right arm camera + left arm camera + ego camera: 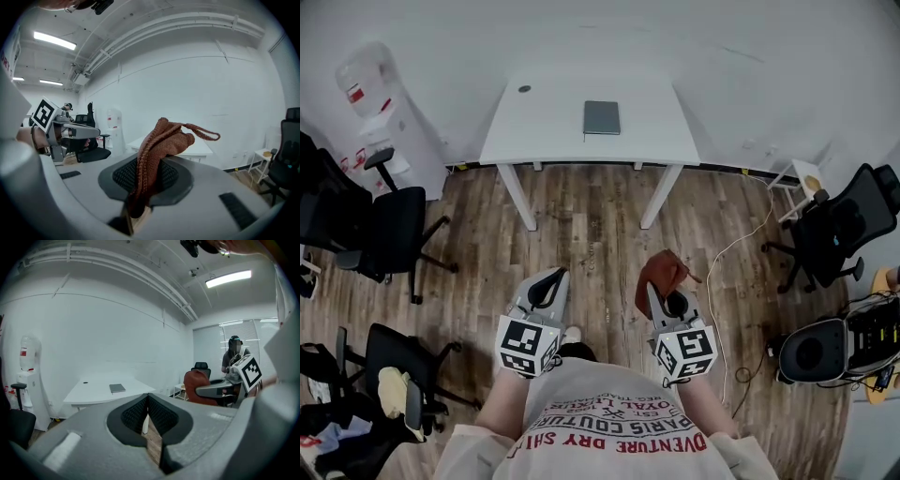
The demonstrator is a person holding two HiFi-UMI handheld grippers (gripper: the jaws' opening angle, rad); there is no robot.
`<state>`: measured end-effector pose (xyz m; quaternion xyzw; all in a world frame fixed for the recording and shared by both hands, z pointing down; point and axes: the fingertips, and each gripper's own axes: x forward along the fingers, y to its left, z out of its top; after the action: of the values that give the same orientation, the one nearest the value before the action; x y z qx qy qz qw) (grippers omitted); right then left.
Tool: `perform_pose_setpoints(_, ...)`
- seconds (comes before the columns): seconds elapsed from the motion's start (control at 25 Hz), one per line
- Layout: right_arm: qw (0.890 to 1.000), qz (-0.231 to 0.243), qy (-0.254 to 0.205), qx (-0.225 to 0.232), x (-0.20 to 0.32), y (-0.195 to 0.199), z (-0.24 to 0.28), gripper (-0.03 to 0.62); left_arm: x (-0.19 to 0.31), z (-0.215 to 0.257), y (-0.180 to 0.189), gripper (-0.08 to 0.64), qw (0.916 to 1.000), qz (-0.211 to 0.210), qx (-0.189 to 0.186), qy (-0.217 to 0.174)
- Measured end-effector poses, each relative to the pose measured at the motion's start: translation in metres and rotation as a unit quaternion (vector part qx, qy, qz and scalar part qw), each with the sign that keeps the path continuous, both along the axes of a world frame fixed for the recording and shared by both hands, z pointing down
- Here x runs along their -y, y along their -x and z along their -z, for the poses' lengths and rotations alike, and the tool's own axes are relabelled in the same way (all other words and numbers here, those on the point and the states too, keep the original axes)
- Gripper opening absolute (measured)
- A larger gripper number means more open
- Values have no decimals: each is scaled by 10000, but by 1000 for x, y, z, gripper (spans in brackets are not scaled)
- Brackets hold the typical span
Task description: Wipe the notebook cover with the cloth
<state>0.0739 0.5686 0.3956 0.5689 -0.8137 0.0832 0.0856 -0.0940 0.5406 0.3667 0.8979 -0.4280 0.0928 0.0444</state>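
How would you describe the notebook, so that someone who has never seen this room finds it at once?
Look at the white table that stands against the far wall. The notebook lies flat around the middle of its top. It is the only dark grey rectangle there; the one other mark on the table is a small round spot toward the left.

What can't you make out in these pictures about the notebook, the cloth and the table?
Notebook: too small in the head view to show dirt; in the right gripper view, probably behind the cloth.
Dark spot on the table: head view, too small to identify.
Cloth's lower end: swallowed by the jaws, right gripper view.
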Motion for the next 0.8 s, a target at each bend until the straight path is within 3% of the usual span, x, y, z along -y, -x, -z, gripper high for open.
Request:
perform_pose_setpoints(0.44,9983,-533,234,-77,126,38,1,74,134,9,51,9,9991,-416,94,-9)
perform_pose_setpoints(0.8,9983,-456,349,-78,189,60,-12,74,198,-8,89,11,9994,-242,-42,239)
